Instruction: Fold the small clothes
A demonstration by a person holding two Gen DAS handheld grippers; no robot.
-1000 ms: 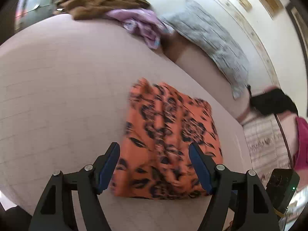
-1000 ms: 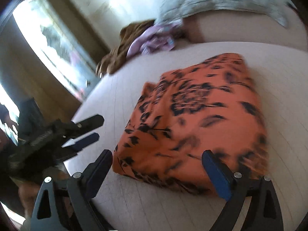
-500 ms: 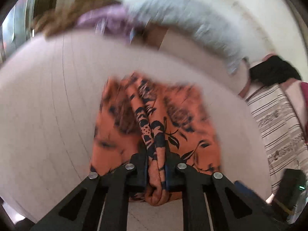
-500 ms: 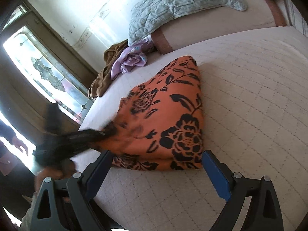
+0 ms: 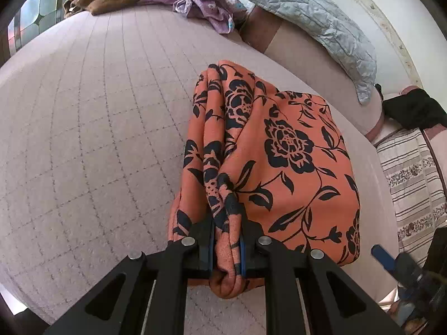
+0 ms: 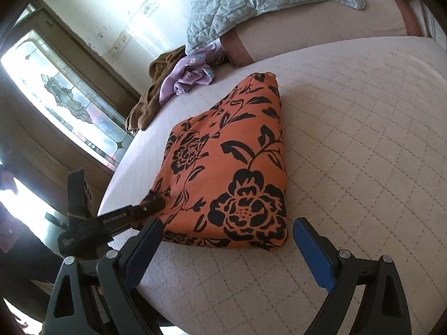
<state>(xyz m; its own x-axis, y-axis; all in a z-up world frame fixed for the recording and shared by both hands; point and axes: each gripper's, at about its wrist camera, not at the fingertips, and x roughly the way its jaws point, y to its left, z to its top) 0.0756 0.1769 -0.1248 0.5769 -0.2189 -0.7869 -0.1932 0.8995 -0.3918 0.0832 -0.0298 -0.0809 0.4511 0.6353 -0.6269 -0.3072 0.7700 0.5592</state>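
Orange floral garment (image 5: 279, 167) lies folded on the quilted bed (image 5: 83, 139). Left gripper (image 5: 226, 251) has just been closing and now pinches a bunched near edge through several layers. Right gripper (image 6: 226, 248) stands wide open, empty, just short of the near corner. Risk: a one-sided pull drags the stack and undoes the fold.

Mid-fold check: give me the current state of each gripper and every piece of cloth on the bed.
left gripper: shut on a bunched ridge of the orange floral garment's near edge.
right gripper: open, empty, near the garment.
orange floral garment: folded, flat on the bed.
purple cloth: crumpled, unfolded.
brown cloth: heaped, unfolded.
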